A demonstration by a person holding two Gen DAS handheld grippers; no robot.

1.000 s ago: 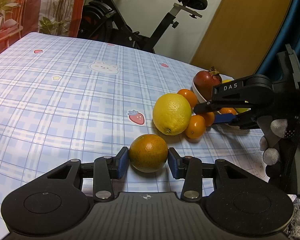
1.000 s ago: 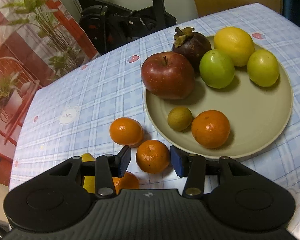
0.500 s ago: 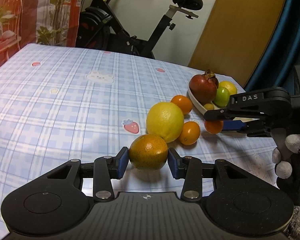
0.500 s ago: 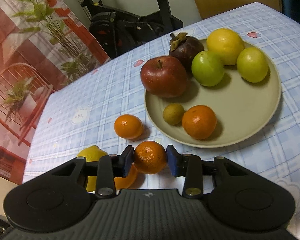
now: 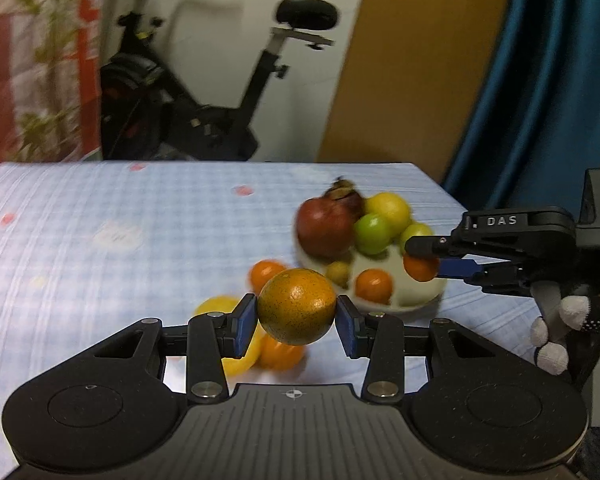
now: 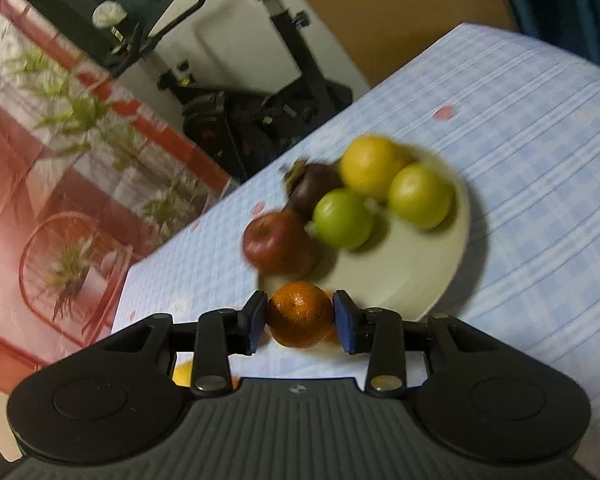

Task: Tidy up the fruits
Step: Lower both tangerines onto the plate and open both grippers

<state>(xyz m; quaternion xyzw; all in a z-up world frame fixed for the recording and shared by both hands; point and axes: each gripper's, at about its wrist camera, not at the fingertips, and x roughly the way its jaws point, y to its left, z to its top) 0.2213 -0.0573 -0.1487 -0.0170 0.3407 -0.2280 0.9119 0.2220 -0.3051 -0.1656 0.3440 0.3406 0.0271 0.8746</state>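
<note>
While both claws grip fruit, each has come up off the bench since a sec ago: left claw [image 5: 297, 325] clamps the speckled orange [image 5: 297, 306], right claw [image 6: 300, 322] a mandarin [image 6: 300, 314], w/ the plate [image 6: 428, 280] at 12–1 o'clock. Drop-off looks next.

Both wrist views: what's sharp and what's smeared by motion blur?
Left wrist: the left gripper and its held orange are sharp; plate, tablecloth and exercise bike smear. Right wrist: the right gripper and its mandarin are crisp; the plated fruit and backdrop blur, with fisheye bending at the edges.
</note>
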